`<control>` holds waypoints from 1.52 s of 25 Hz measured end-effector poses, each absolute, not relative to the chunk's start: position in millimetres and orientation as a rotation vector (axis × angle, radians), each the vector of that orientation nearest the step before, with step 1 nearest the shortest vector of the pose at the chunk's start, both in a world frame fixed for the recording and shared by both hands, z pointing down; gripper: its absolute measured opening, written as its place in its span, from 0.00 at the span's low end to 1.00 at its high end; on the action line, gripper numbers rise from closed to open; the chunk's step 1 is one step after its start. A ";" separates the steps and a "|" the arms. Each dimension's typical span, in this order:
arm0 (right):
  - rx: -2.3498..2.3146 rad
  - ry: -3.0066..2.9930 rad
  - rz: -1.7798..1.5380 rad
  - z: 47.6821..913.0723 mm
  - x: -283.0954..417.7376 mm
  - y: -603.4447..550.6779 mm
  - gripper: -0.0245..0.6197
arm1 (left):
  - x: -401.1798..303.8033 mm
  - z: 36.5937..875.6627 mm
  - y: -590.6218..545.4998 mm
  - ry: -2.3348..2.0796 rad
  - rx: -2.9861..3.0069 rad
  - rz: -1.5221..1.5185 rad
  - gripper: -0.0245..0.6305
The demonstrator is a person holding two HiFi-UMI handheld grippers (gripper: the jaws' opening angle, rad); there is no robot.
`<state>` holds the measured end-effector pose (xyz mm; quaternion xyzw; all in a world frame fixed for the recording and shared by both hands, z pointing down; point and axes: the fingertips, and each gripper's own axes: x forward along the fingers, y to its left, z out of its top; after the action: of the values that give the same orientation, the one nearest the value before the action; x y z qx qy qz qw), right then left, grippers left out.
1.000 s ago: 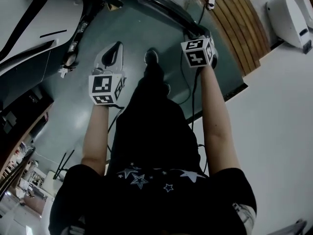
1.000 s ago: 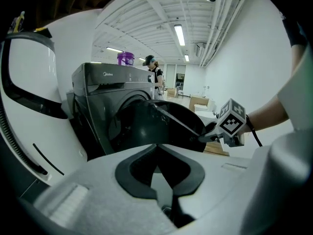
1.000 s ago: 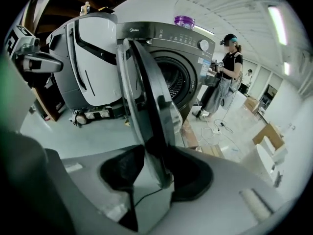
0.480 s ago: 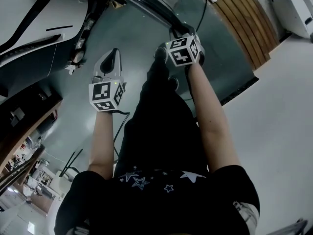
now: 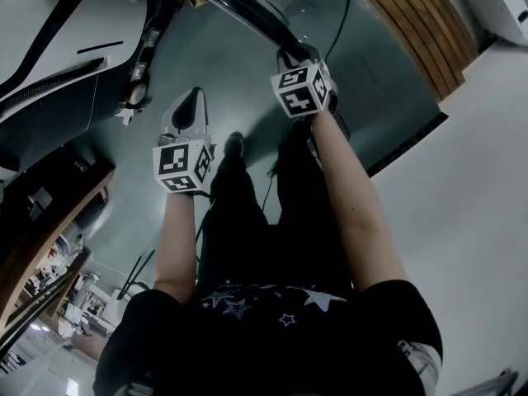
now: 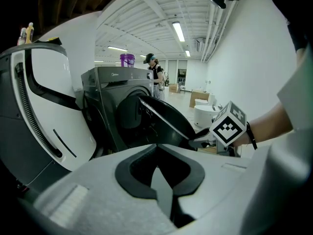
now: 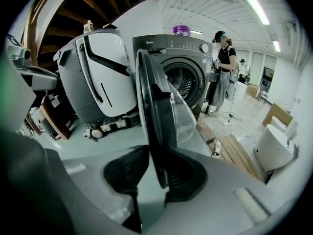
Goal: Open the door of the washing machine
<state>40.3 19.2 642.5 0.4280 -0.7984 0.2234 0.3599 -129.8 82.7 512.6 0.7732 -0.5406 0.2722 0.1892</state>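
The dark grey front-loading washing machine [image 7: 188,50] stands with its round door [image 7: 164,106] swung open and seen edge-on. My right gripper [image 7: 151,153] is shut on the door's rim, and its jaws have just been closing on that rim. In the head view the right gripper [image 5: 287,58] holds the dark door rim [image 5: 247,11] at the top. My left gripper [image 5: 195,93] hangs over the floor to the left, shut and empty. From the left gripper [image 6: 156,148] view I see the open door [image 6: 166,119] and the right gripper's marker cube [image 6: 228,129].
A large white appliance [image 7: 98,77] stands left of the washer. A purple bucket [image 7: 181,30] sits on top of it. A person [image 7: 222,67] stands behind, near cables on the floor. A wooden pallet [image 7: 239,155] and a white housing [image 7: 276,146] lie to the right.
My right gripper has moved left in the head view with the door rim in it. The left gripper has shifted slightly. The person's legs have stepped back.
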 end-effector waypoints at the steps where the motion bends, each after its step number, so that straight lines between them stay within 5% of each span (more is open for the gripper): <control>1: 1.106 -2.052 0.574 643.7 37.6 22.9 0.19 | -130.3 514.9 83.0 -1.503 2.184 0.762 0.06; 38: 1.165 -1.953 0.632 623.1 -177.7 147.2 0.20 | -349.0 487.0 192.4 -1.414 2.287 0.679 0.05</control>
<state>-177.7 147.2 623.1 0.4563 -0.7651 0.2475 0.3809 -349.0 192.4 487.0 0.8108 -0.5013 0.2406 0.1829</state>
